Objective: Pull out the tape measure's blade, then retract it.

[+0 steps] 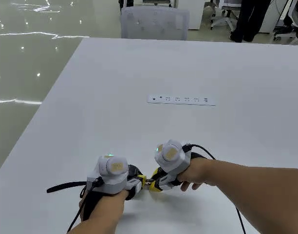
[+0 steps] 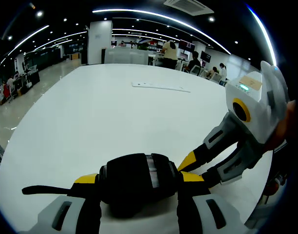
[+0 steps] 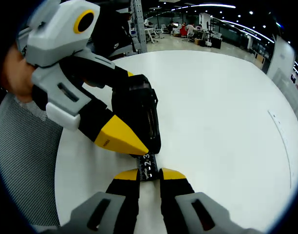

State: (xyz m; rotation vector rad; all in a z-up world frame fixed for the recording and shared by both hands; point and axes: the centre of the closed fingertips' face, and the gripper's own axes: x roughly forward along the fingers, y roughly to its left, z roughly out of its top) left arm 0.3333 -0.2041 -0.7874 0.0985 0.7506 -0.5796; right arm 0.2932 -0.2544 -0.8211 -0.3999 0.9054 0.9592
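The black tape measure (image 2: pixel 139 181) lies low over the white table, and my left gripper (image 2: pixel 138 179) is shut on its body. Its black wrist strap (image 1: pixel 66 186) trails out to the left. A short piece of blade (image 3: pixel 147 165) with printed numbers sticks out of the case (image 3: pixel 137 109). My right gripper (image 3: pixel 149 174) is shut on that blade's end, yellow tips pressed to either side. In the head view both grippers sit close together near the table's front edge, the left gripper (image 1: pixel 134 182) beside the right gripper (image 1: pixel 152 184), with the case (image 1: pixel 135 171) between them.
A white power strip (image 1: pixel 181 100) lies flat mid-table, well beyond the grippers. A grey chair (image 1: pixel 155 22) stands at the far edge. The table's left edge (image 1: pixel 42 117) runs diagonally beside a shiny floor. A cable (image 1: pixel 239 214) runs from the right gripper along the forearm.
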